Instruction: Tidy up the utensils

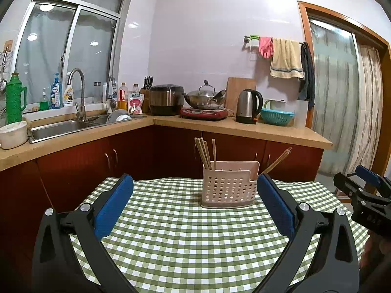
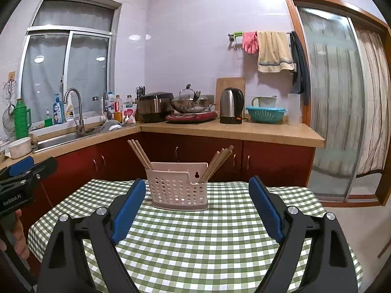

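A pale pink perforated utensil holder stands on the green checked table; it also shows in the right wrist view. Wooden chopsticks stand in its left compartment and lean out of its right one. In the right wrist view the chopsticks stand at left and at right. My left gripper is open and empty, held back from the holder. My right gripper is open and empty, also short of the holder. Each gripper shows at the edge of the other's view.
Behind the table runs a kitchen counter with a sink, rice cooker, wok on a hob, kettle and teal basket. A sliding glass door is at the right.
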{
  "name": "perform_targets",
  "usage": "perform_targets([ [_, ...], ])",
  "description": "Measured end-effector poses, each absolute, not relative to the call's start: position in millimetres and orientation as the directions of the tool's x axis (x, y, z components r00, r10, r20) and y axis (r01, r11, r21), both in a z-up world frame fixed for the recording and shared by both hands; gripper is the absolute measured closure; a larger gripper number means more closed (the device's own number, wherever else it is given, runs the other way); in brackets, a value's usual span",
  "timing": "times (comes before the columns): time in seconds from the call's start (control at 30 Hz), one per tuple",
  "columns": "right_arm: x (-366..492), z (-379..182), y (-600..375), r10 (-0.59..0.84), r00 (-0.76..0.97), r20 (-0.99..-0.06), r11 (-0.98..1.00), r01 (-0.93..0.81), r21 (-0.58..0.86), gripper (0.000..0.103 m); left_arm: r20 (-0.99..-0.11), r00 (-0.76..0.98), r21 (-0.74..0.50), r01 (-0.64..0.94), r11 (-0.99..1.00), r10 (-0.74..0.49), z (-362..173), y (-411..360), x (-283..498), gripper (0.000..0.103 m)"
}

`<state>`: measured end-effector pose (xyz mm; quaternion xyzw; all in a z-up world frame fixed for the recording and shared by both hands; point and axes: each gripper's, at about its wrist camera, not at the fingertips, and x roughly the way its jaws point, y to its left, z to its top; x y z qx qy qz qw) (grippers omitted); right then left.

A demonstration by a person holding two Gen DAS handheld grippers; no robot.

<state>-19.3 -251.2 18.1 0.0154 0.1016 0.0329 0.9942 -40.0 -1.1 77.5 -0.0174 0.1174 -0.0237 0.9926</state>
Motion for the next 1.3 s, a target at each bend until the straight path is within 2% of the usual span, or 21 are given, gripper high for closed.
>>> perform_targets([
  [1.3,-32,20,-247,0.071,0.981,-0.181,0.997,-0.067,0.027,0.019,-0.224,0.972,-0.052,0.063,0.997,-0.074,75,-7,-56,0.004],
])
